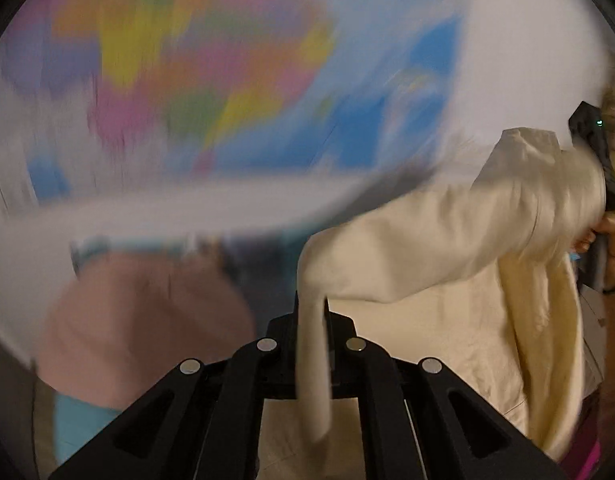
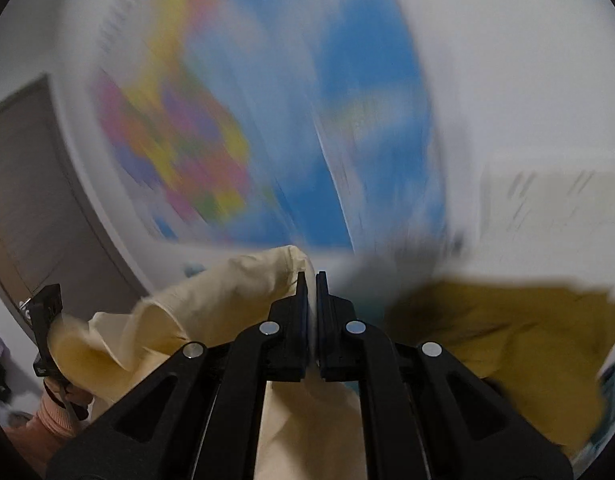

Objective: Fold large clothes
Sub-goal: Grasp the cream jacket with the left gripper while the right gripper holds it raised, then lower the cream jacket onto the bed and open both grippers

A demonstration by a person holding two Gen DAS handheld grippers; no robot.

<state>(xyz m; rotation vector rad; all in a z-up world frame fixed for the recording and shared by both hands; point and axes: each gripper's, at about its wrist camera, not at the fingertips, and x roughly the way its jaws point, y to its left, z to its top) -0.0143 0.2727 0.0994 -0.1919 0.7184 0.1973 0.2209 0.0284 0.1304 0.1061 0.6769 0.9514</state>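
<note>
Cream garment (image 1: 447, 248) is held up in the air, stretched between the two grippers, bulk hanging below. Left gripper (image 1: 312, 308): jaws pressed together on a strip of the cream cloth, which drapes down between them. Right gripper (image 2: 311, 280): jaws nearly closed, cream fabric edge pinched in the slit. Each gripper is also seen from the other's camera at the garment's far end.

Background heavily motion-blurred: coloured map poster (image 2: 227, 120) on a white wall, brown door (image 2: 23, 200), pink cloth (image 1: 139, 320), mustard-yellow cloth (image 2: 527, 340). No container can be made out.
</note>
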